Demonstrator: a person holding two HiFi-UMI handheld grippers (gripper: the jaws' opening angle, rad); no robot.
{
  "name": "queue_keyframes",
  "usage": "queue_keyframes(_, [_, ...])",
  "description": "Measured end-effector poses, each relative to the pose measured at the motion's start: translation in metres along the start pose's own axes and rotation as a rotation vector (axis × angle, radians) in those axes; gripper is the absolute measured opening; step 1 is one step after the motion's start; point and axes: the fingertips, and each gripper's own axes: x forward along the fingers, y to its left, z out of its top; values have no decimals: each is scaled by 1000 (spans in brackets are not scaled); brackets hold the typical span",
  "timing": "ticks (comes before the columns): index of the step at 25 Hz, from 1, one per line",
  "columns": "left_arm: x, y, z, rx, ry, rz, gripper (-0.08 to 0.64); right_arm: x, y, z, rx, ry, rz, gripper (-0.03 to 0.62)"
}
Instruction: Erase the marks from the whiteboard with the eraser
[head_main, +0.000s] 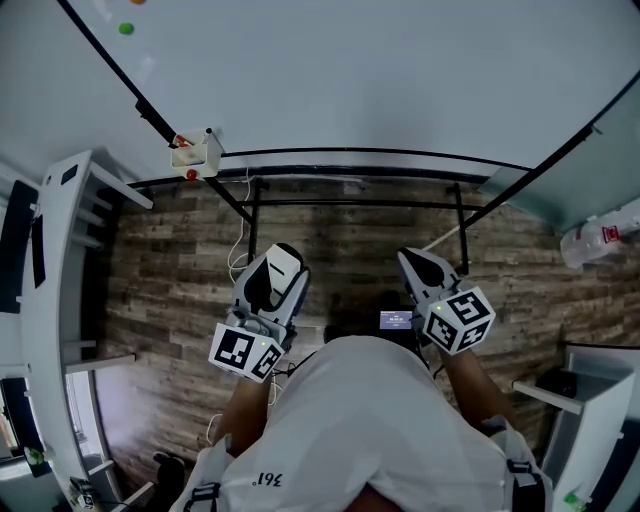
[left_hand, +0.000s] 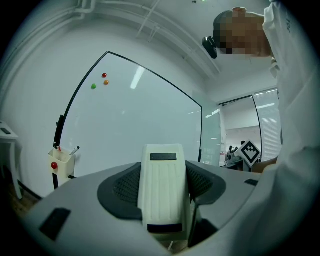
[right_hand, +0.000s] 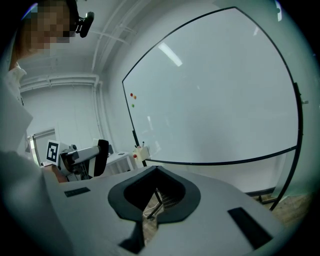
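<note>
The whiteboard (head_main: 350, 80) fills the space ahead, and I see no marks on it in any view. My left gripper (head_main: 280, 262) is held low in front of the board and is shut on the eraser (head_main: 276, 280). In the left gripper view the eraser (left_hand: 162, 192) is a white ribbed block clamped between the jaws. My right gripper (head_main: 418, 262) is beside it, also apart from the board. In the right gripper view the right gripper (right_hand: 156, 172) has its jaws together with nothing between them. That view also shows the eraser (right_hand: 102, 155) at the left.
A white pen holder (head_main: 195, 152) with a red magnet hangs at the board's lower left corner. Coloured magnets (left_hand: 104, 76) sit high on the board's left side. Black stand bars (head_main: 350, 205) run below the board over wood flooring. White shelving (head_main: 60, 260) stands at the left and a plastic bottle (head_main: 600, 238) at the right.
</note>
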Motion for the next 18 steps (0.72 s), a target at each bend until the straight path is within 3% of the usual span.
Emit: queue_keyframes(18, [6, -15, 2, 1, 21, -31, 258, -9, -11, 21, -90, -34, -59, 23])
